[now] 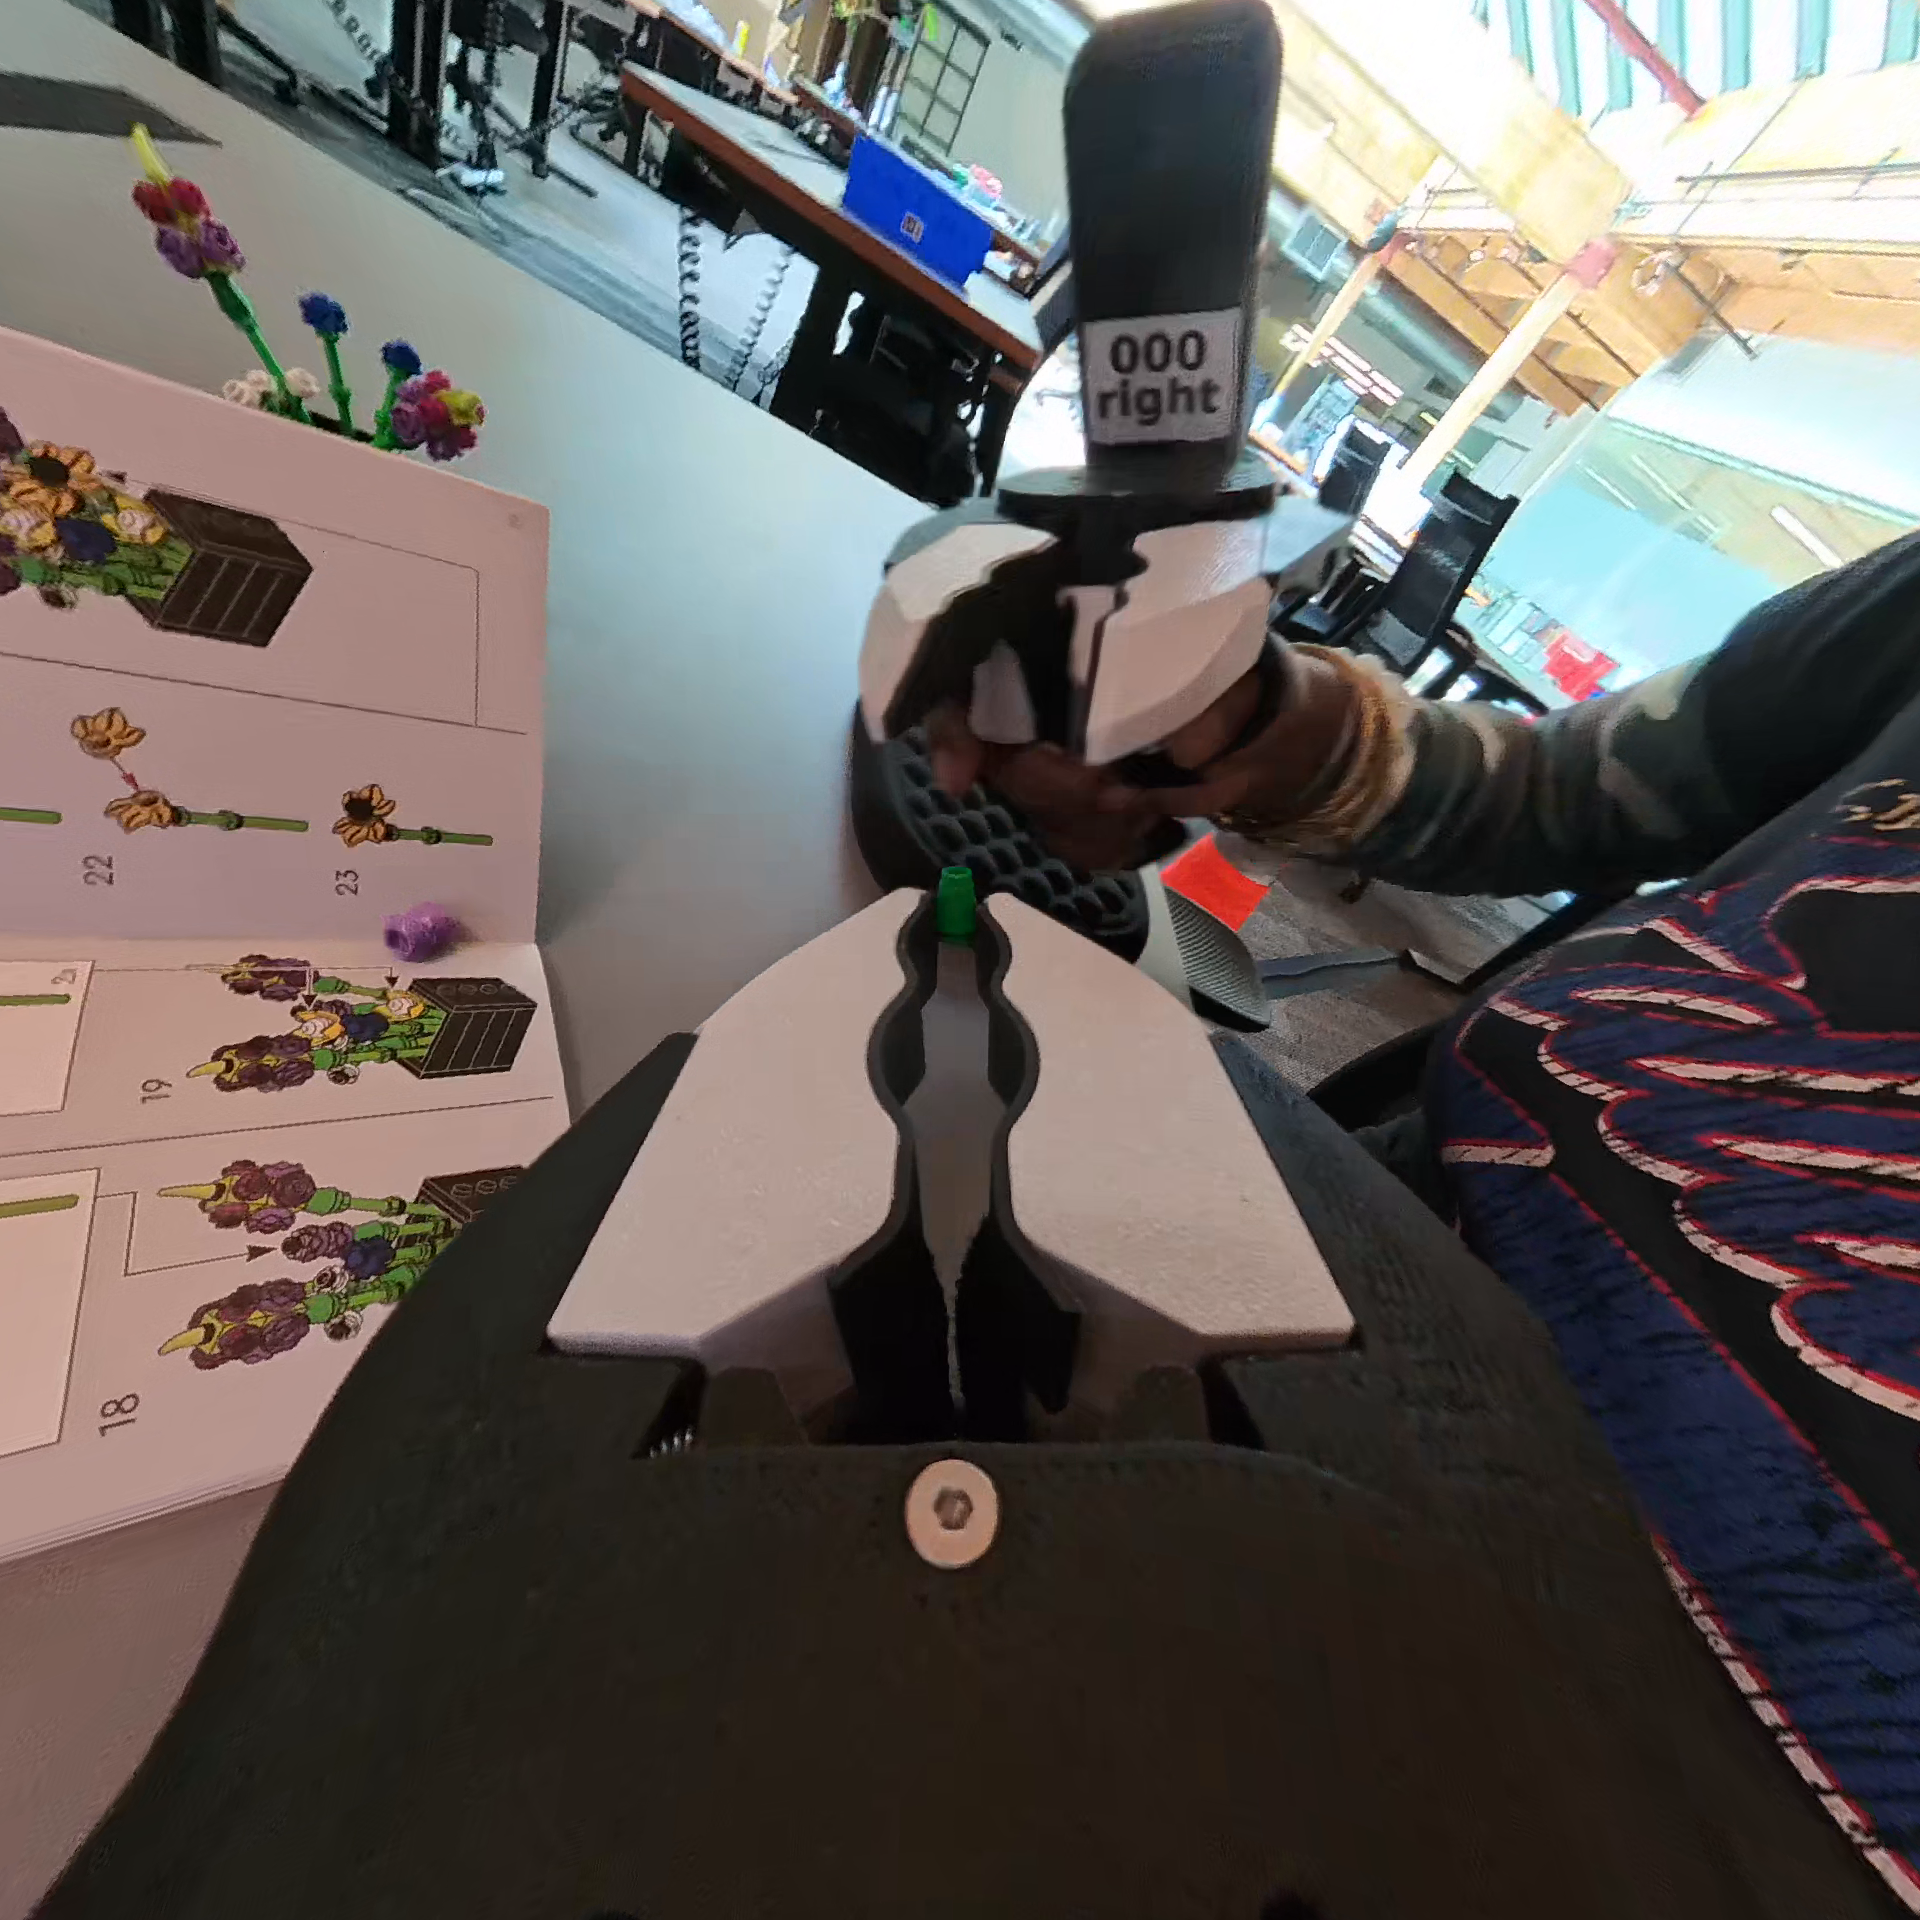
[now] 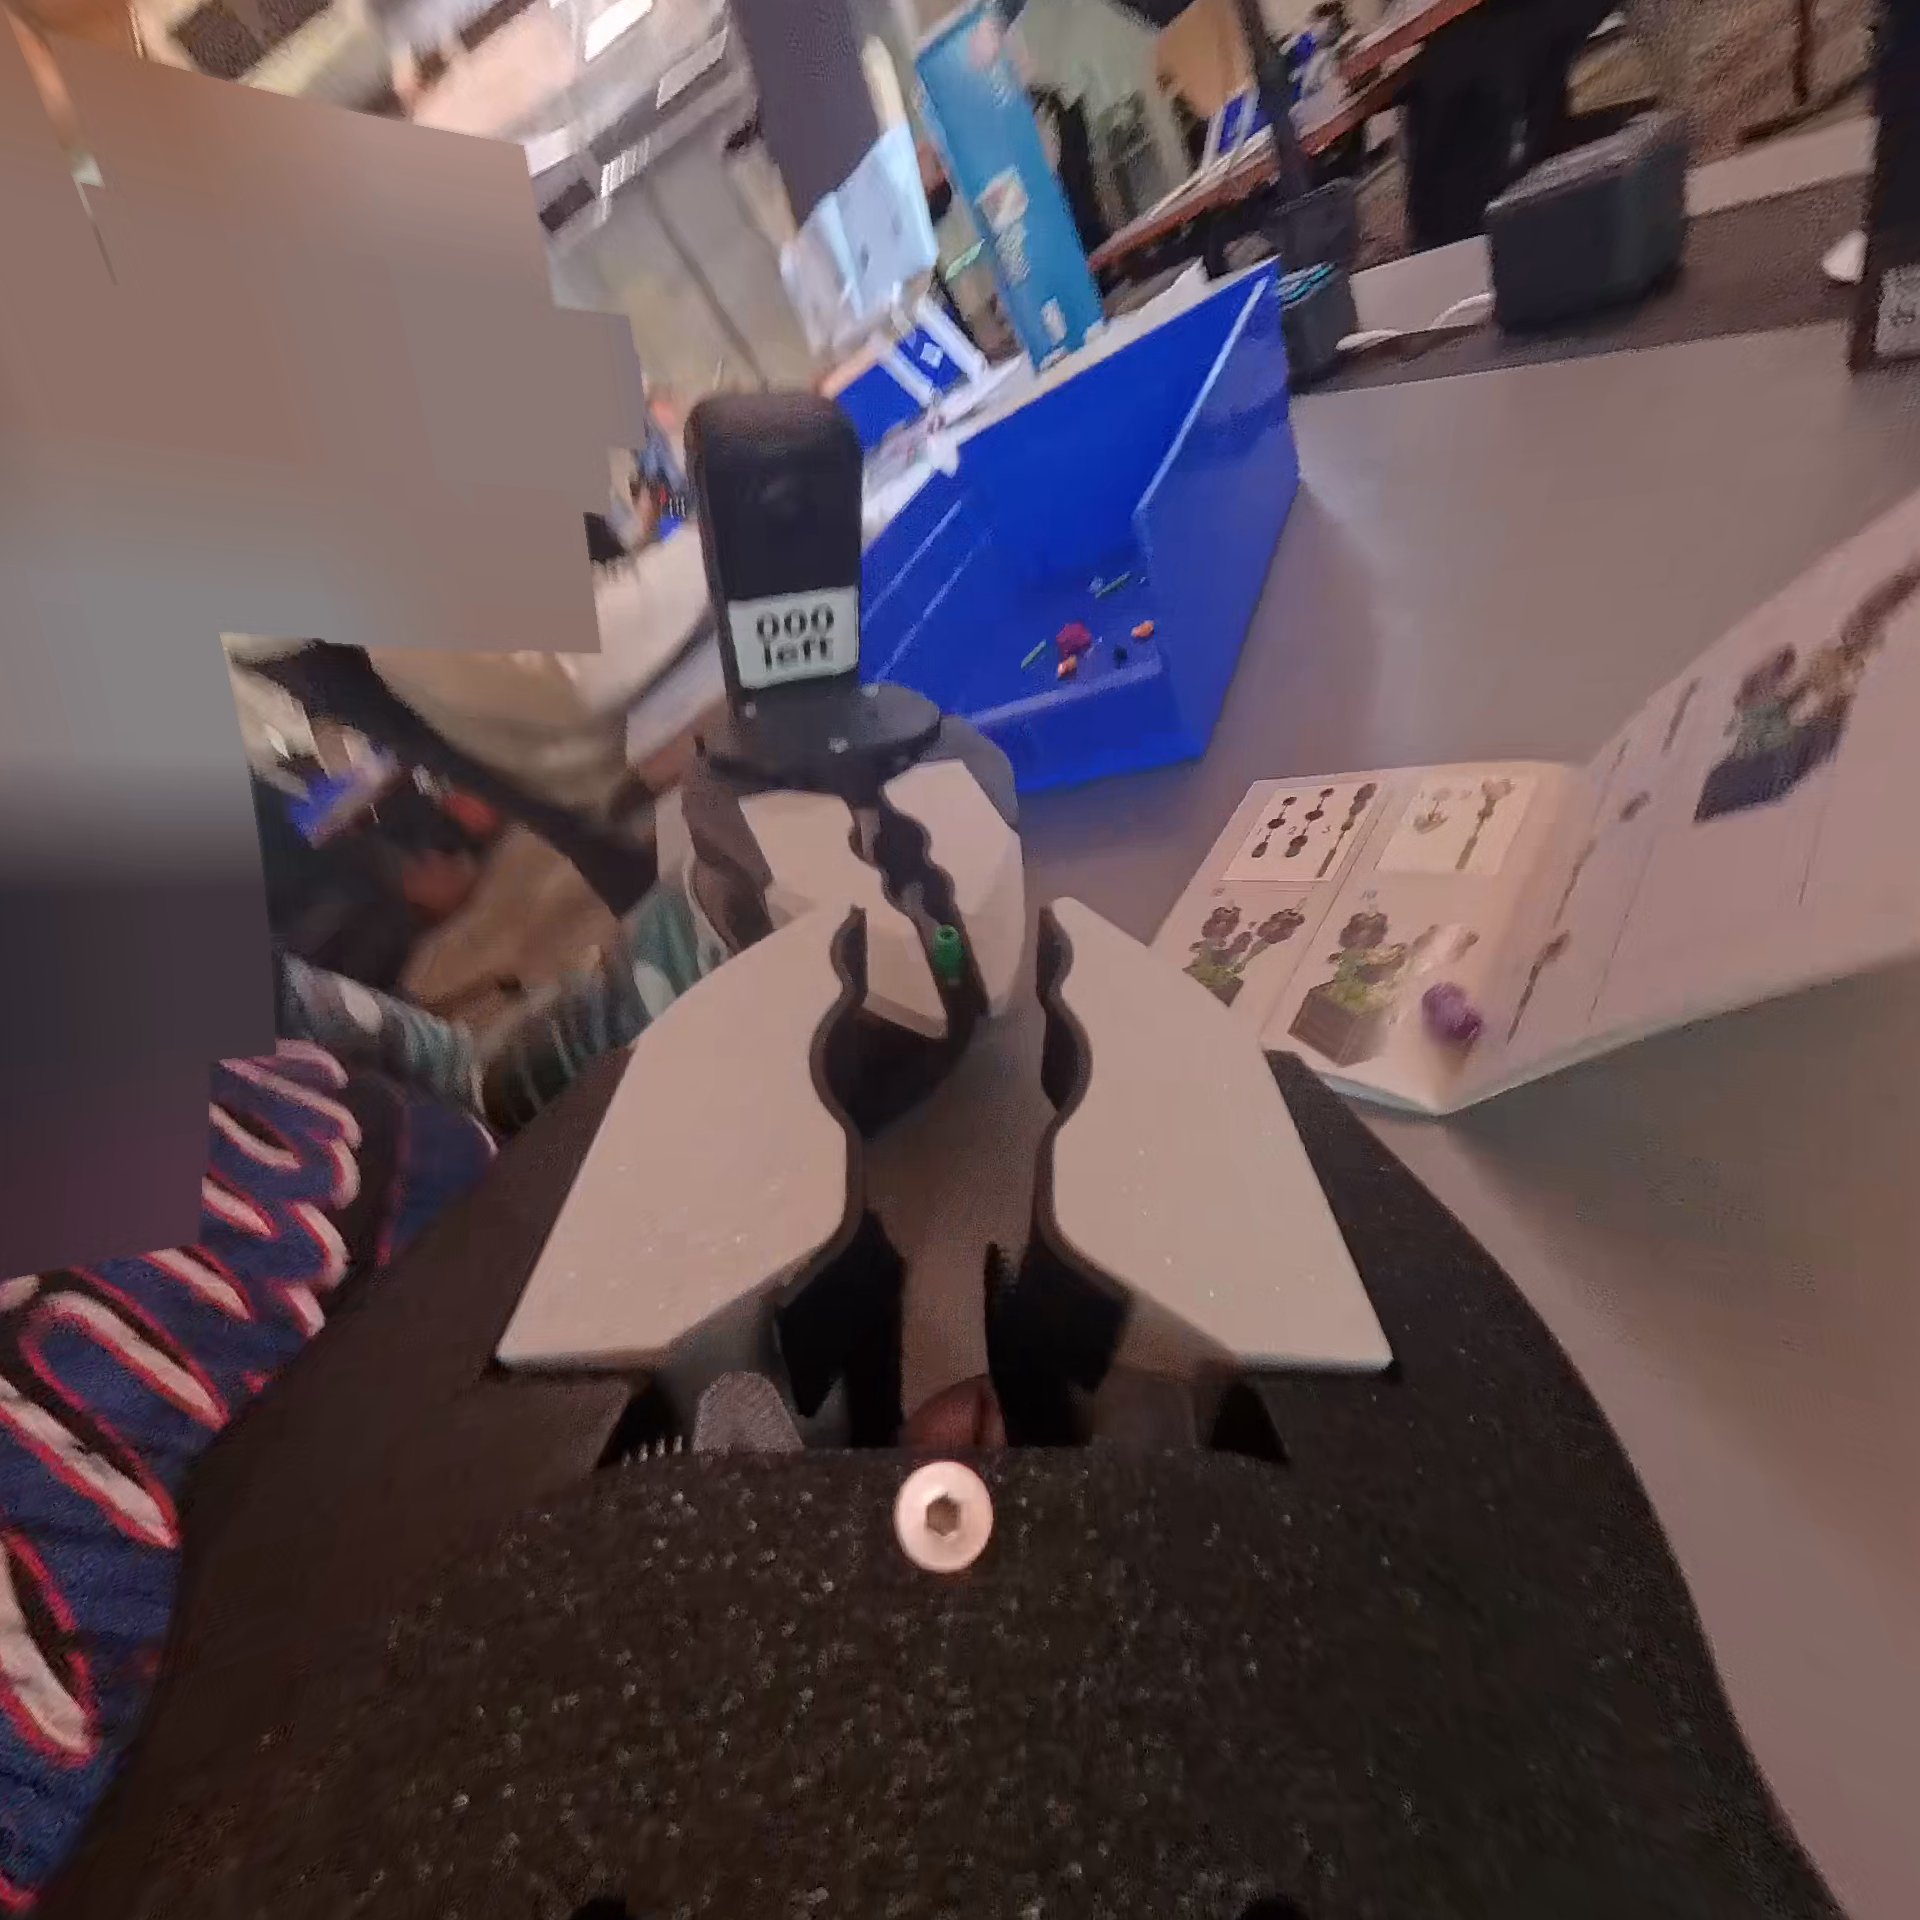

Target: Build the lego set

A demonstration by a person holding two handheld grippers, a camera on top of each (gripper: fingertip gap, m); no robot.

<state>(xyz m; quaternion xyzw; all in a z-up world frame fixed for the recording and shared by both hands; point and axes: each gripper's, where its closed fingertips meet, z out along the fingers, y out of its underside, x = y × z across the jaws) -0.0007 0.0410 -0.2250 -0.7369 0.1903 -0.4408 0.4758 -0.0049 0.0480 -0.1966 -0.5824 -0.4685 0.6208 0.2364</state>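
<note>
The left gripper [image 1: 954, 914] pinches a green stem [image 1: 955, 906] at its fingertips, held above the near table [image 1: 665, 582] edge. The right gripper [image 2: 951, 925] faces it, jaws apart and empty. A purple piece [image 1: 420, 929] lies on the open booklet [image 1: 260, 1039]; a flower model [image 1: 312, 343] stands beyond.

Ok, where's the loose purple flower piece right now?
The purple flower piece lies on the open instruction booklet, at its centre fold, in the left wrist view left of the left gripper, which pinches a green piece.
</note>
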